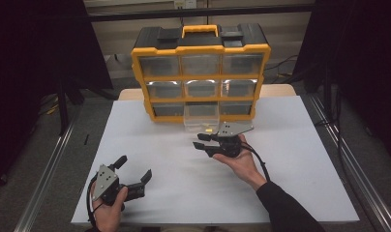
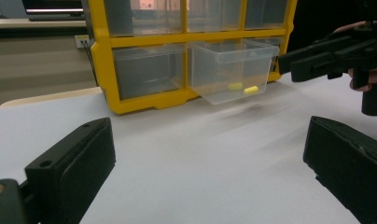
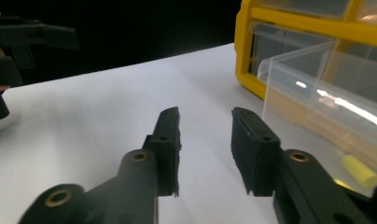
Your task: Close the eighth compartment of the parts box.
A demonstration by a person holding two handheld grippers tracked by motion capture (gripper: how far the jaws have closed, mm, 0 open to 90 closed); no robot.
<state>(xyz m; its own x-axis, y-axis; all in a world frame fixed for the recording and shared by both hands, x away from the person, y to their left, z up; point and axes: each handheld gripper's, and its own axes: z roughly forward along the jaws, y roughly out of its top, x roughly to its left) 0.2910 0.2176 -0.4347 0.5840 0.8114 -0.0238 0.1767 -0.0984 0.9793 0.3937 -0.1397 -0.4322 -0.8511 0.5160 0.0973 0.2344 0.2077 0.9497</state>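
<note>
A: Where is the clear drawer [image 1: 201, 122] found?

B: It is seen pulled out from the middle of the bottom row of the yellow-and-black organizer cabinet [image 1: 201, 72], which stands at the far side of the white tabletop [image 1: 174, 183]. Small yellow pieces [image 2: 243, 88] are seen lying inside the drawer.

A: How is the right hand-held gripper [image 1: 202, 140] placed?

B: It is held just in front of the drawer, off its front wall. Its jaws are narrowly apart, with nothing between them.

A: And the left hand-held gripper [image 1: 133, 169]?

B: It is held well apart from the cabinet, near the tabletop's near edge. Its jaws are spread wide, with nothing clamped.
</note>
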